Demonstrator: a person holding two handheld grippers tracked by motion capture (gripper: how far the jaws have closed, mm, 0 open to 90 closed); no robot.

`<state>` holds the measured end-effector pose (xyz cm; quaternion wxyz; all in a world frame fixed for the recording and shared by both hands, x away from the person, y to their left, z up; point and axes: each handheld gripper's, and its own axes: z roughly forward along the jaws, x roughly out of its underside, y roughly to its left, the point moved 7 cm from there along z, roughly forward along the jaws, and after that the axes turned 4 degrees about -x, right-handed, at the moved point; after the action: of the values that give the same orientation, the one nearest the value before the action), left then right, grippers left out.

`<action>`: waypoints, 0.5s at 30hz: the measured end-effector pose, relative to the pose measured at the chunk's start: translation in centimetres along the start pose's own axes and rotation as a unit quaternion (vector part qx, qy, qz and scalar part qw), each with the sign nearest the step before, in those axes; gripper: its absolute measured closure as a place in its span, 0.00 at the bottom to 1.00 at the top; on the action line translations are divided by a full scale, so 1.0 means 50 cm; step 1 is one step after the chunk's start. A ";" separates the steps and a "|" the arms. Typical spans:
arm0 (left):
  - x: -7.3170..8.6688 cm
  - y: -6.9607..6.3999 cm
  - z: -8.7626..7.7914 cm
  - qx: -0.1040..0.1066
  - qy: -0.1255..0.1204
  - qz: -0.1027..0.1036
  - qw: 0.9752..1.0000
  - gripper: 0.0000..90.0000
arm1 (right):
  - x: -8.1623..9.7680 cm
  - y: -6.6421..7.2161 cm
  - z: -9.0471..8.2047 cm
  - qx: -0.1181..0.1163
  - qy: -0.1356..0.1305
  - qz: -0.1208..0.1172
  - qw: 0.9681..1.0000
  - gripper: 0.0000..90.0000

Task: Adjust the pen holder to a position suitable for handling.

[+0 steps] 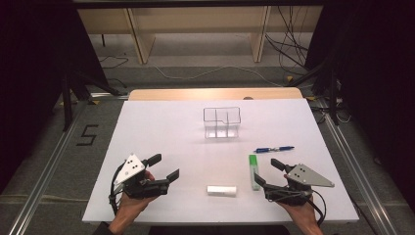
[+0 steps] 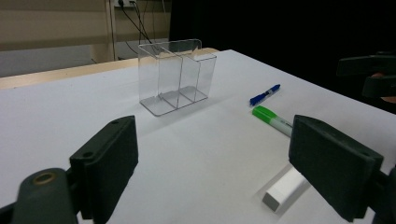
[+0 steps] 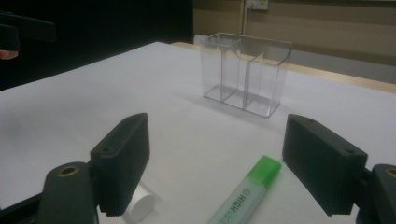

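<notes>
"HIGH" reads along the green highlighter (image 3: pixel 247 196); a black "5" (image 1: pixel 87 135) marks the floor left of the bench.

Grey floor (image 1: pixel 186 73) w/ cables (image 1: pixel 293 44), wooden shelf legs (image 1: pixel 139 41), dark sides.

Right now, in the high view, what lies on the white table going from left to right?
Left gripper → white eraser and, farther back, the clear organizer → green highlighter → blue pen → right gripper, whose body sits farthest right. Both grippers' jaws stand open, holding nothing.
</notes>
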<state>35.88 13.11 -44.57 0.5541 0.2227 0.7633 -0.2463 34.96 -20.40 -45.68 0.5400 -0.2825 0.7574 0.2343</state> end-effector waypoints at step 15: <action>-0.001 0.000 0.001 -0.001 -0.002 -0.003 1.000 0.17 | -0.014 -0.013 -0.003 0.016 -0.004 -0.003 1.000 0.27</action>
<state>35.92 13.11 -44.55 0.5548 0.2198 0.7633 -0.2475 35.49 -20.83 -45.00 0.5482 -0.2753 0.7582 0.2212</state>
